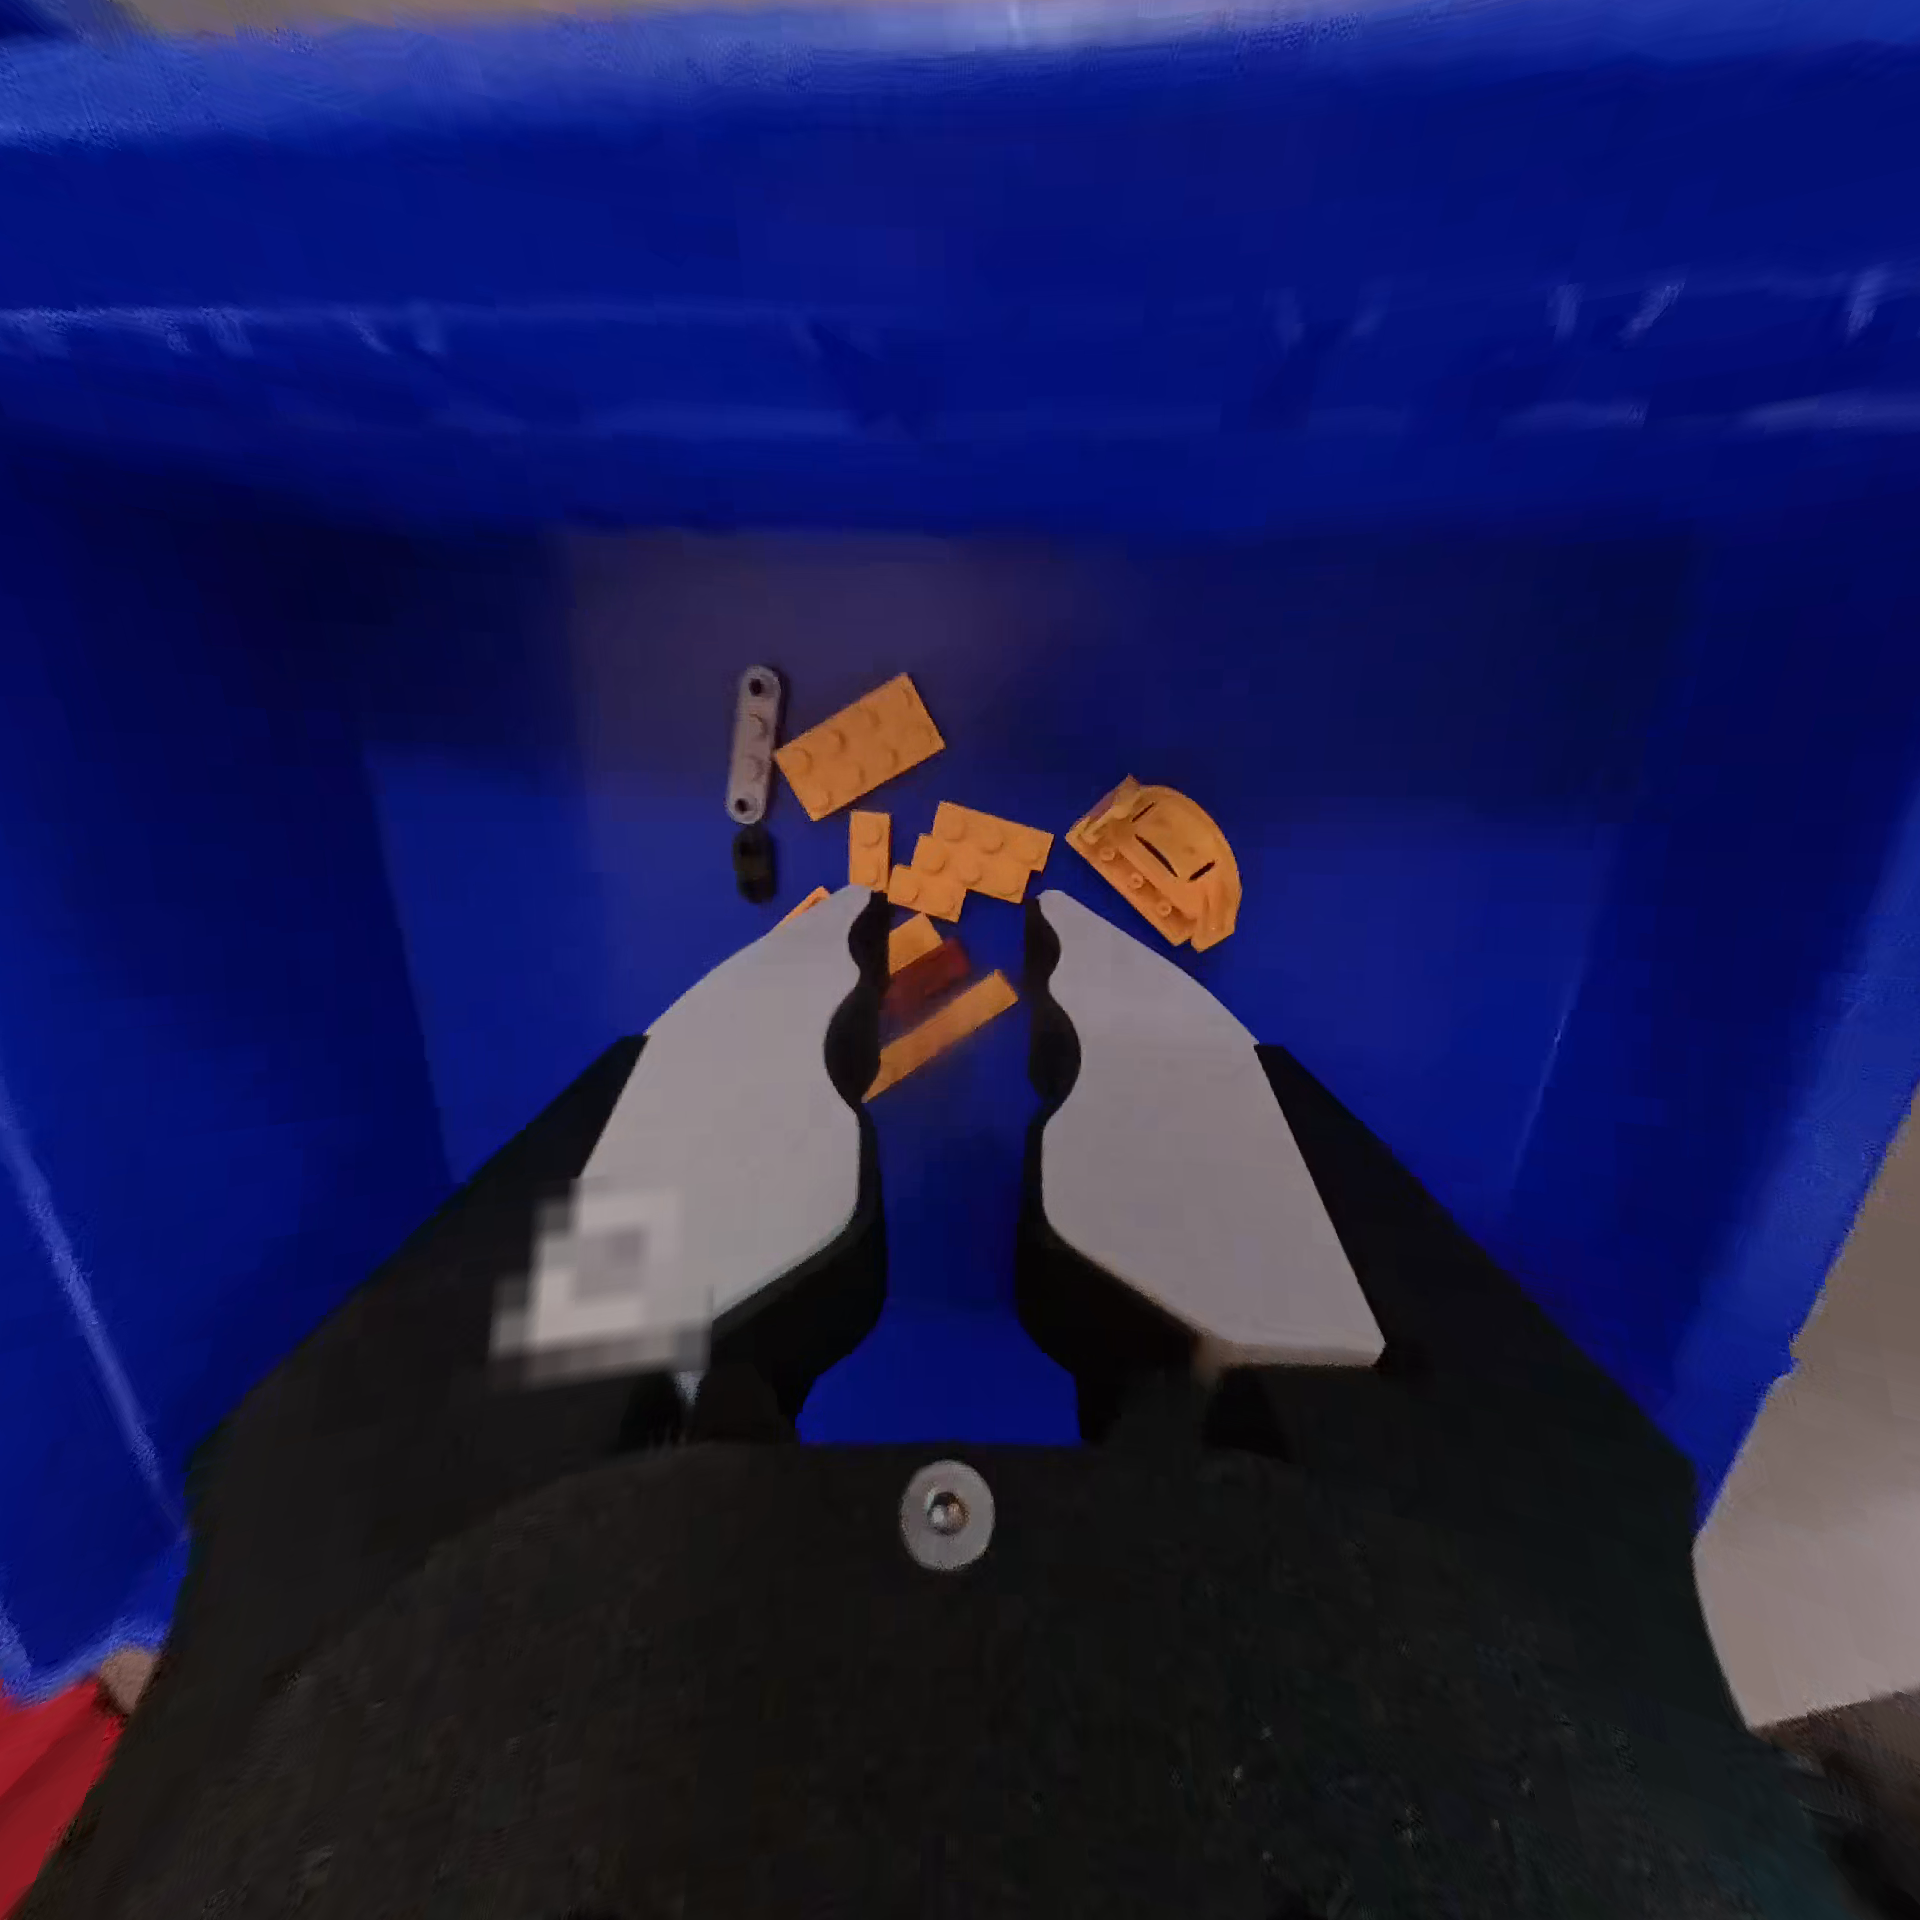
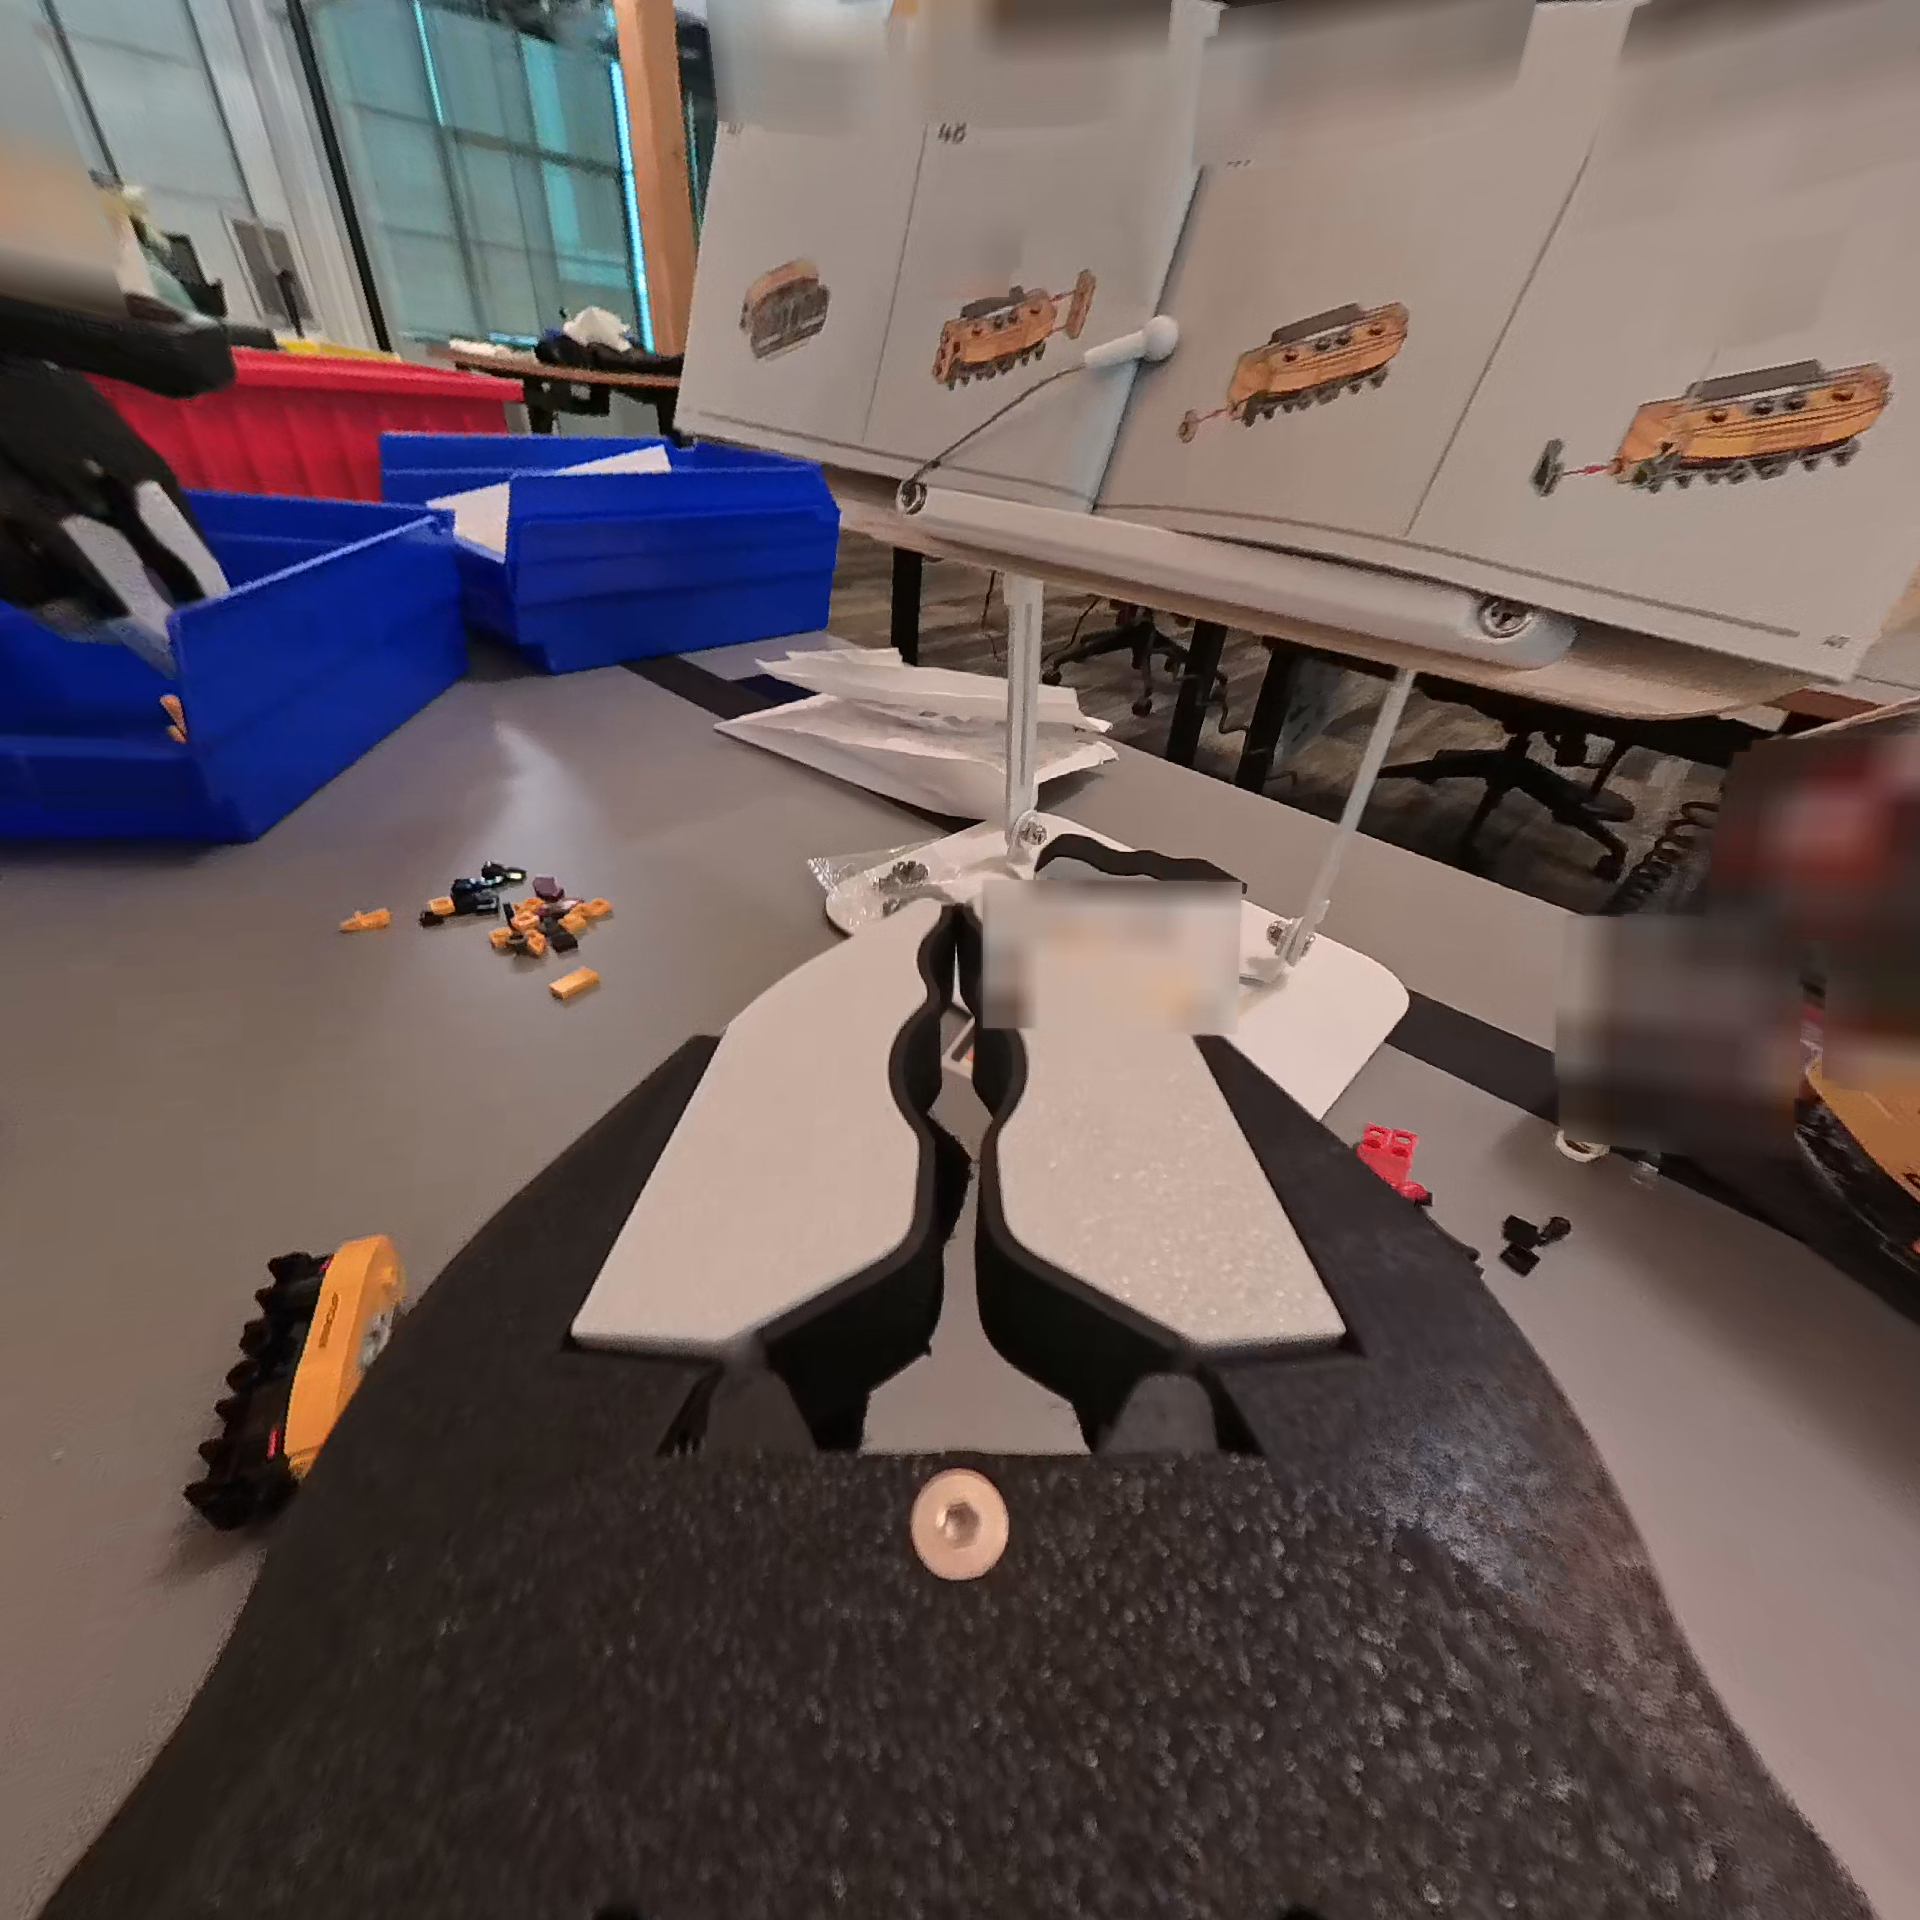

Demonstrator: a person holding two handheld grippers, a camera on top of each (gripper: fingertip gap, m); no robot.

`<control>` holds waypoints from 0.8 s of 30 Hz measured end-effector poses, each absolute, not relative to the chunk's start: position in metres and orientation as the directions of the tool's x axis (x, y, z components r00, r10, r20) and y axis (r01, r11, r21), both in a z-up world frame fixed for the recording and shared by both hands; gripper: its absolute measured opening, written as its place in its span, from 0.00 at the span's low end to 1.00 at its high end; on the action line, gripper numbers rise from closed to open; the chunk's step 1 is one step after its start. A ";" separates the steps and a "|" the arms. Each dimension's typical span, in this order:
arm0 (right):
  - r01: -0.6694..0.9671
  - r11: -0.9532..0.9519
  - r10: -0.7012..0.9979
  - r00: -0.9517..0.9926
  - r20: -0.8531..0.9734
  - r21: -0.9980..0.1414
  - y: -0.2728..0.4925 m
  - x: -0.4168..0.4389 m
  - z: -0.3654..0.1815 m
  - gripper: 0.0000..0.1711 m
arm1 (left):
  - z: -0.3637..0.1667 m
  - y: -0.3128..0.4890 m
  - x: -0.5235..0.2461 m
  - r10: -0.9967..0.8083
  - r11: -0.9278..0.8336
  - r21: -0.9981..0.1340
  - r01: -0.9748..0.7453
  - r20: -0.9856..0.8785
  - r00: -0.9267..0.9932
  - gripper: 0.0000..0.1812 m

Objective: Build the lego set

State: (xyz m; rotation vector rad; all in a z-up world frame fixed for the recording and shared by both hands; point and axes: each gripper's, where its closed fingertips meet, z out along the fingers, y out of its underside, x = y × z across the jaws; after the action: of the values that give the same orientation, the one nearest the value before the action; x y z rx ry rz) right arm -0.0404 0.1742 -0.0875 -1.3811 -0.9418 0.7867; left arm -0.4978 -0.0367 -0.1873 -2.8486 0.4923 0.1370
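Note:
My left gripper (image 1: 954, 904) is open and reaches down into a blue bin (image 1: 312, 935). Its fingertips hover just above a heap of orange plates (image 1: 977, 857). Between the jaws lie a long orange tile (image 1: 940, 1031) and a dark red piece (image 1: 928, 980). An orange 2x4 plate (image 1: 860, 744), a grey plate with holes (image 1: 754, 740), a small black piece (image 1: 754, 862) and an orange curved piece (image 1: 1164, 864) lie around them. My right gripper (image 2: 951, 920) is shut over the grey table. A yellow-and-black track assembly (image 2: 301, 1371) lies to its left.
Loose small orange and black pieces (image 2: 530, 920) lie on the table (image 2: 312, 1091). The left gripper (image 2: 125, 540) shows in the near blue bin (image 2: 312, 665); another blue bin (image 2: 644, 561) and a red bin (image 2: 312, 416) stand behind. Instruction sheets (image 2: 1299, 343) on a white stand, a red brick (image 2: 1390, 1148) and papers (image 2: 925, 727) are ahead. About 50 cm separates my left fingertips from my right. My right tips are about 50 cm from the orange 2x4 plate (image 1: 860, 744), my left tips only 4 cm.

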 end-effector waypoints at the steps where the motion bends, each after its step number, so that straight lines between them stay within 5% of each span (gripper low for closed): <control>1: 0.089 0.061 0.897 0.433 0.094 -0.994 0.173 -0.042 -0.090 0.00 | -0.193 -0.039 -0.495 -0.350 -0.908 -0.205 -0.365 -0.108 0.931 0.14; 10: 0.165 0.075 0.915 0.381 0.133 -0.984 0.167 -0.051 -0.107 0.00 | -0.209 -0.039 -0.498 -0.466 -0.870 -0.151 -0.470 -0.060 0.883 0.20; 24: 0.197 0.063 0.930 0.344 0.129 -0.978 0.163 -0.055 -0.116 0.00 | -0.212 -0.035 -0.491 -0.544 -0.819 -0.186 -0.542 -0.043 0.838 0.15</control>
State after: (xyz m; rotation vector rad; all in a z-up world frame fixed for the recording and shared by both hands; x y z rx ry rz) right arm -0.0550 0.1632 -0.1157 -1.4165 -1.1067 0.7754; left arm -0.4910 -0.0355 -0.2124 -2.8267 0.8440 -0.0171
